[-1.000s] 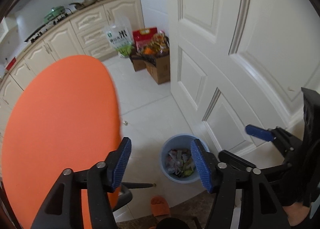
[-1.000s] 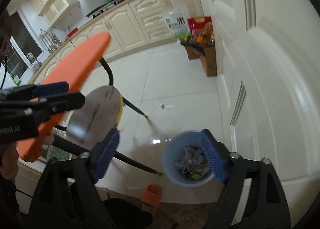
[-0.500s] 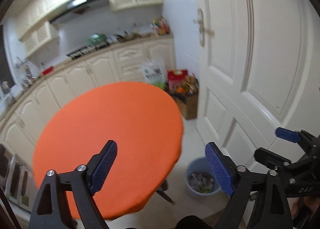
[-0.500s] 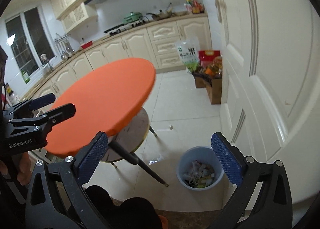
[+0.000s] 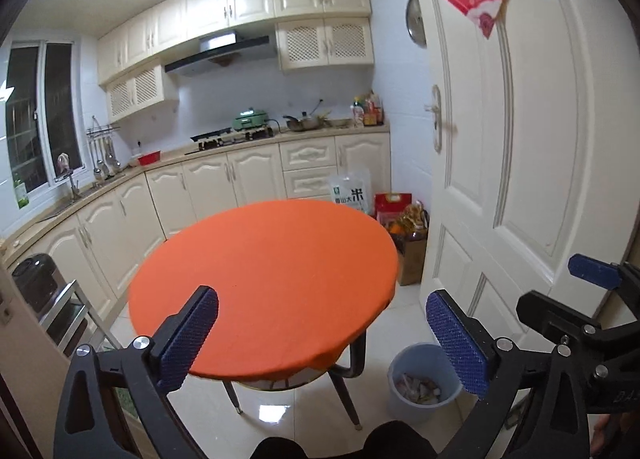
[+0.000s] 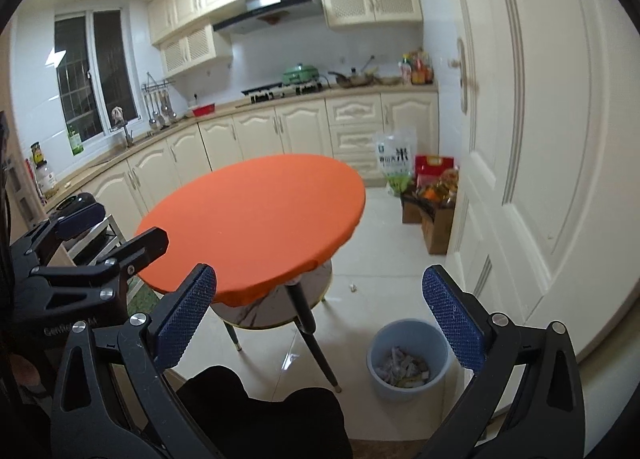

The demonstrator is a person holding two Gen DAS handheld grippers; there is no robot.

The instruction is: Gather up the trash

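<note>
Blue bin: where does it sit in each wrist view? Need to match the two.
Left wrist: blue bin low right of centre, on the floor between the orange table and the white door.
Right wrist: blue bin low right, just inside the right fingertip.
Shared landmark: the orange table, left of the bin in both.
</note>
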